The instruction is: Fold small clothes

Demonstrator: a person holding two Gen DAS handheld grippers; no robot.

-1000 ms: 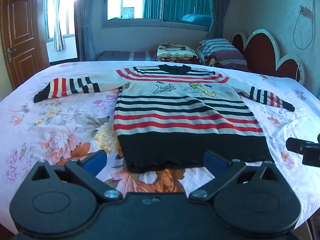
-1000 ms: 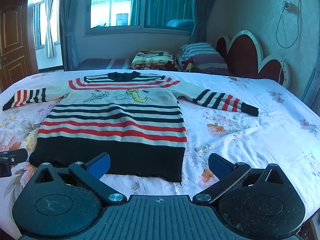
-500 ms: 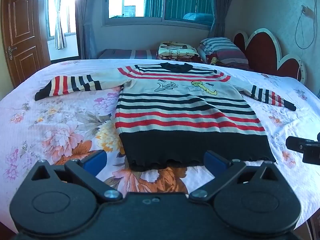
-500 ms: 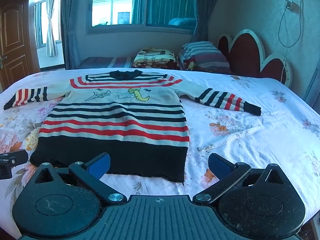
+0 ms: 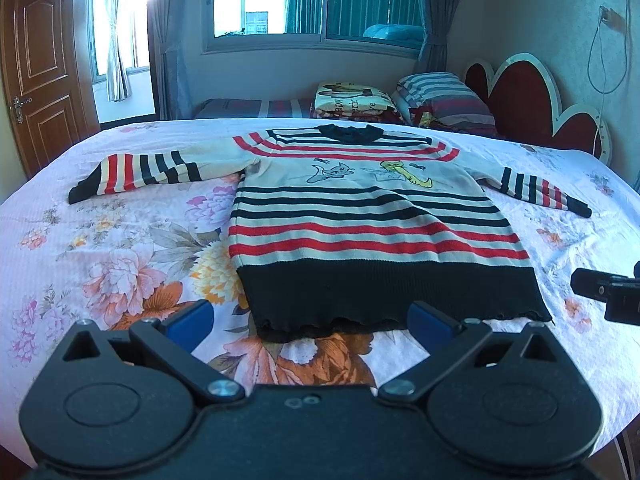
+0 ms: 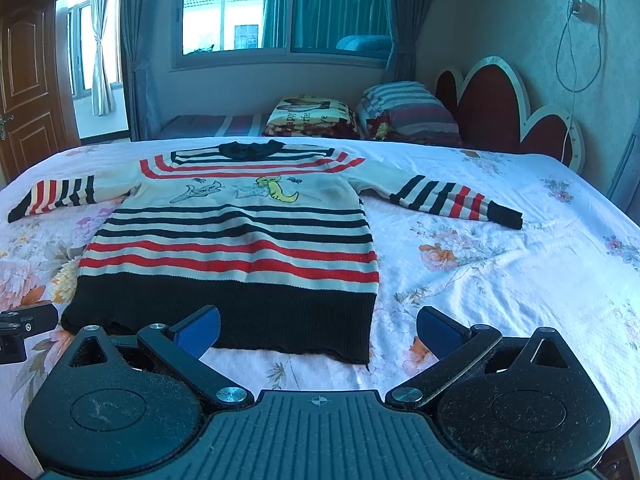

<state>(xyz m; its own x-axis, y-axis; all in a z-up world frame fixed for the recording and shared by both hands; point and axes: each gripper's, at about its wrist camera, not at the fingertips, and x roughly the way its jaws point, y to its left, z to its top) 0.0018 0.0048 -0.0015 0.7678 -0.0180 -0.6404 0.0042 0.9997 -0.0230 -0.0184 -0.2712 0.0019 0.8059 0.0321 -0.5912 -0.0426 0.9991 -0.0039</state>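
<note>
We see a striped sweater (image 5: 360, 216) spread flat, front up, on the floral bedsheet (image 5: 120, 248), both sleeves out to the sides, collar at the far end and black hem at the near end. In the left wrist view the left gripper (image 5: 310, 318) sits just short of the hem, its blue pads (image 5: 188, 322) set wide apart with nothing between them; the hem's left half lies just past the gap between the fingers (not touching, as far as we can tell). The left sleeve (image 5: 140, 170) stretches off far left, the right sleeve (image 5: 544, 192) far right. At the right edge of this view a black part of the other tool (image 5: 608, 292) shows above the sheet, beside the hem's right corner.

In the right wrist view the right gripper (image 6: 318, 330) is also spread wide and holds nothing. The hem's right corner (image 6: 360, 344) lies just past the gap, nearer the left pad (image 6: 200, 330); bare sheet lies in front of the right pad (image 6: 438, 330). Most of the sweater (image 6: 236, 240) sits left of centre here. Pillows (image 6: 404, 106) and a folded blanket (image 6: 312, 116) rest at the far side by the red headboard (image 6: 492, 116).
</note>
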